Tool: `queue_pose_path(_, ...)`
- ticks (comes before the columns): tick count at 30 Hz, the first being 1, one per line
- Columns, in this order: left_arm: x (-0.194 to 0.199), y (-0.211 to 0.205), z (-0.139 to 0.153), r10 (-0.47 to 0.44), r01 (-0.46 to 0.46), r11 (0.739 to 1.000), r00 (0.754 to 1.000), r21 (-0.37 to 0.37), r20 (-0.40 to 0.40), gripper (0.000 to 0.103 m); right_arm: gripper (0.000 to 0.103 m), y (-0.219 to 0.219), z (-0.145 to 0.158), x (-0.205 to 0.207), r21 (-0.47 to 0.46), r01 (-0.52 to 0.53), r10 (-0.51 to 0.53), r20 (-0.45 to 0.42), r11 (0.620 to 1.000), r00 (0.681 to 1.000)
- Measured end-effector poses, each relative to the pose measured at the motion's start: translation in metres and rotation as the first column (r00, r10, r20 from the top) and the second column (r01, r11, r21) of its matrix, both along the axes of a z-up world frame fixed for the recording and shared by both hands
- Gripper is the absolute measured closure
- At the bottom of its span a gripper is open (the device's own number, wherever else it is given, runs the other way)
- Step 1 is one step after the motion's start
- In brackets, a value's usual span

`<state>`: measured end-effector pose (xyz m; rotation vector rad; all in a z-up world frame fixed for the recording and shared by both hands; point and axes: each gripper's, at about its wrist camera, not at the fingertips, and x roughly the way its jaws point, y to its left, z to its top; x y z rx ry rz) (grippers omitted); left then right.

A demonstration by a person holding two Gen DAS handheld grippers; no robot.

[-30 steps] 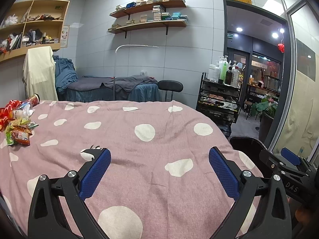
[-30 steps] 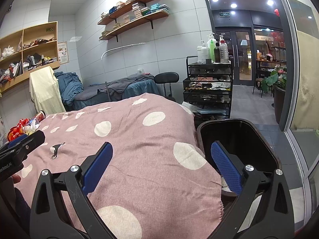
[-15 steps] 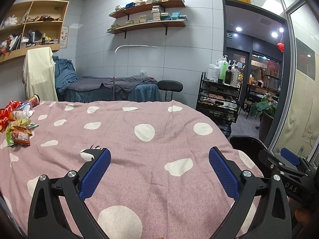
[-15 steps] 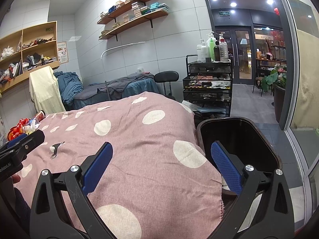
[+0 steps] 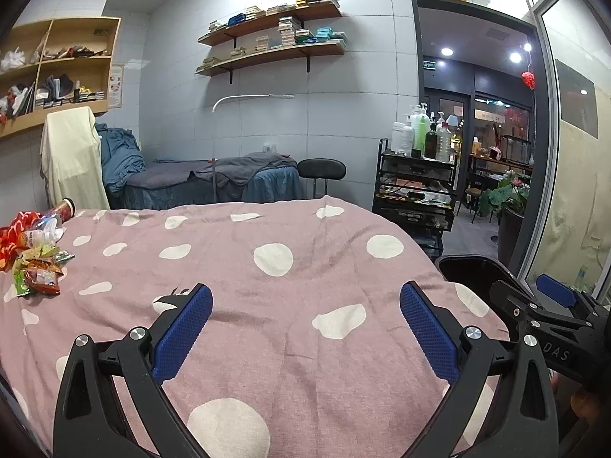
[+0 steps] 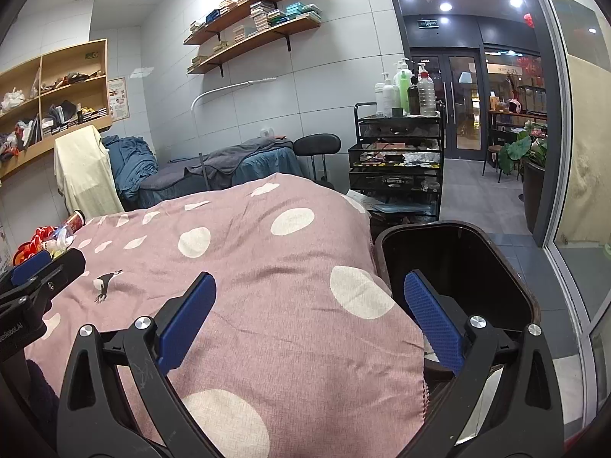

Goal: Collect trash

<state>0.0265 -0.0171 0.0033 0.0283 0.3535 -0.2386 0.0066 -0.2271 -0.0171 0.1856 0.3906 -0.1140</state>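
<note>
Pink spotted cloth (image 5: 290,305) covers the table. Trash (image 5: 36,252) lies in a heap at the left edge of the left wrist frame: crinkled snack wrappers, a small clear bottle and a red-rimmed tube lying on its side. The same heap shows at the left edge of the right wrist frame (image 6: 49,238).

Left gripper (image 5: 305,328): fingers wide apart, nothing held, low over the cloth and well apart from the heap. Right gripper (image 6: 305,316): fingers likewise apart and empty, one finger over the cloth, the other over the mouth of the black bin (image 6: 515,278), which stands at the table's right edge.

Judgement: wrappers are light, thin and slippery, liable to crumple or slide; take them at a bunched fold, not a flat face. Bottle and tube look stiffer but may roll; grip across the body. No item is yet collected.
</note>
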Motion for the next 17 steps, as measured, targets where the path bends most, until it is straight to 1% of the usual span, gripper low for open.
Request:
queue_pose_path(8, 0.0015, 0.004, -0.0002, -0.009, 0.009, 1.0, 1.0, -0.019, -0.005, 0.005, 0.006, -0.0006, -0.0009, 0.0001, 0.003, 0.004, -0.004, -0.001, 1.0, 1.0)
queue_pose_path(17, 0.0043, 0.0079, 0.0004, 0.004, -0.004, 1.0, 1.0, -0.028, -0.015, 0.005, 0.006, -0.0008, -0.0016, 0.0001, 0.005, 0.005, -0.005, -0.003, 1.0, 1.0)
